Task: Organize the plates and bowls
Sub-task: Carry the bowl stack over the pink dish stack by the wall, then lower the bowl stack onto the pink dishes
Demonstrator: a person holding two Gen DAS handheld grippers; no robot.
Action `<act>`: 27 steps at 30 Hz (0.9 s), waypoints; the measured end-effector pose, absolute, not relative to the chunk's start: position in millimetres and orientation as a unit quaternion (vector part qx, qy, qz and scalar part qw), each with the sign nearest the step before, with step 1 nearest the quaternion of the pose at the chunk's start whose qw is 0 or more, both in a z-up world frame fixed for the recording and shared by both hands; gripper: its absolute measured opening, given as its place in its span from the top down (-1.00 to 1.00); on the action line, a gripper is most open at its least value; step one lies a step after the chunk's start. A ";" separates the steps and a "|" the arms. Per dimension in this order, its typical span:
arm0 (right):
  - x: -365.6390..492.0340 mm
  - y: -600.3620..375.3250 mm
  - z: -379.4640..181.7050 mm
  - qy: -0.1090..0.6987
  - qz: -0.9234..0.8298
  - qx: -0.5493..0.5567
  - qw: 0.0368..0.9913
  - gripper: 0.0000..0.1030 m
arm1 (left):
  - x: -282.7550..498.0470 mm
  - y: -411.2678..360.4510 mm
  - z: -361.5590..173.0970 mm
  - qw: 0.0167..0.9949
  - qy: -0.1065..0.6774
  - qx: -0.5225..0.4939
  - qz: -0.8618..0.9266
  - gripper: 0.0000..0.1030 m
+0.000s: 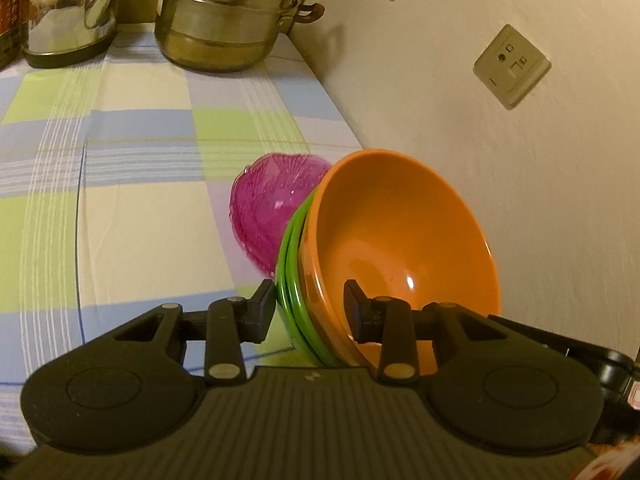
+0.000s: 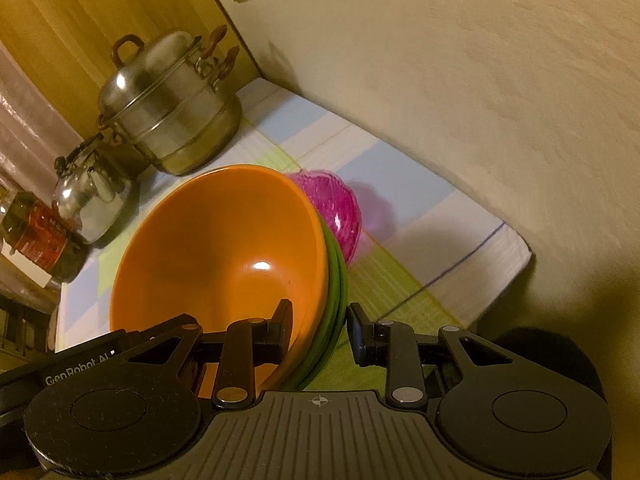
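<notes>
Left gripper [image 1: 310,312] and right gripper [image 2: 318,330] each clamp the rim of a nested stack, orange bowl [image 1: 404,236] inside green bowls [image 1: 290,276], held tilted above the cloth [image 1: 140,200]. Nesting appears done; the pink dish [image 1: 268,208] lies apart, and the stack awaits placing.

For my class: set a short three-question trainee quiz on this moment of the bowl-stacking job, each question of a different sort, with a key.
1. True or false: the orange bowl sits nested inside the green bowls.
2. Which thing lies on the checked cloth just beyond the stack? A) the pink glass dish B) a white mug C) a wooden spoon
3. Fill in: the left gripper and the right gripper each clamp the stack's ____.

Key: 1 true; 2 A; 3 rim, one finger inside the orange bowl and one outside the green ones.
</notes>
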State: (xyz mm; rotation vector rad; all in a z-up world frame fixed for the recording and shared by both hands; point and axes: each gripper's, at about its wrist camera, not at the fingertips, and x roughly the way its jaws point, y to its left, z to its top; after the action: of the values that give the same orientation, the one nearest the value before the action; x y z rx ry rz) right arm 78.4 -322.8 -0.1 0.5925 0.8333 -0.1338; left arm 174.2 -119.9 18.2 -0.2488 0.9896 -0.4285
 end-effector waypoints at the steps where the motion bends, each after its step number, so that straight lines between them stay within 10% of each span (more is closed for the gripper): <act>1: 82.0 -324.2 -0.2 0.398 -0.064 0.285 0.870 0.43 | 177.6 -120.9 18.3 0.851 0.469 -0.118 -0.204 0.38; 27: 196.2 -344.9 -25.3 0.419 -0.061 0.271 0.865 0.43 | 280.9 -145.4 -20.3 0.839 0.498 -0.115 -0.190 0.38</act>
State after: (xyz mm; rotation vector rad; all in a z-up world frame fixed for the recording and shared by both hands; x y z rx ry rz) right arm 196.2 -344.9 -25.3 0.5675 0.8776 -0.1281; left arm 280.9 -145.4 -20.3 -0.2431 1.0528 -0.4011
